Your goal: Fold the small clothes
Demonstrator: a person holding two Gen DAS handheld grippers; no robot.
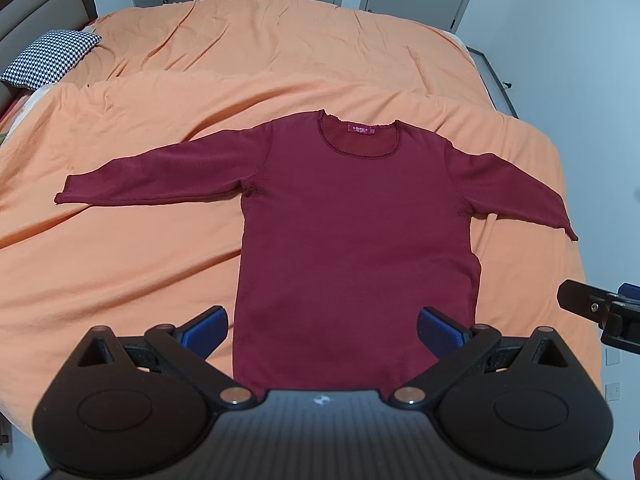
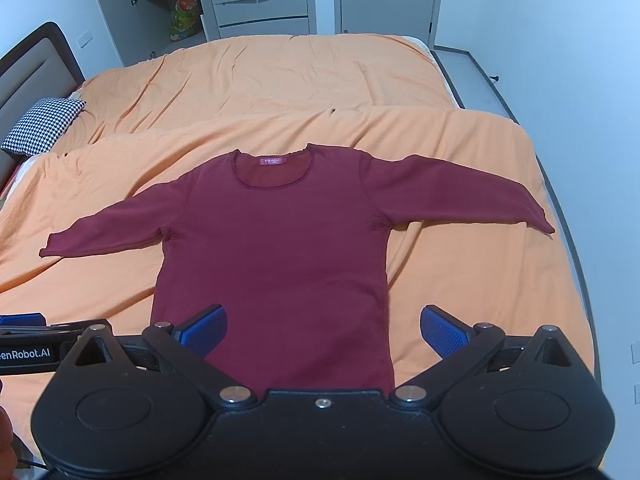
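On the orange duvet (image 1: 120, 280) the maroon top (image 1: 352, 240) lies flat, neckline away, hem nearest both tools. Left gripper (image 1: 322, 330) and right gripper (image 2: 324, 330) gape wide, empty, each hovering near the hem.

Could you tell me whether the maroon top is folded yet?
Not yet: the maroon top lies spread flat on the orange bedcover, both sleeves out.

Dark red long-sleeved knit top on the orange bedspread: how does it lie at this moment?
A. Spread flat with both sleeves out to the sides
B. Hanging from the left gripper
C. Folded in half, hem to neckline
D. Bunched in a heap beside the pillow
A: the dark red long-sleeved knit top lies flat on the orange bedspread, one sleeve out each way, with the left gripper and right gripper open above it.
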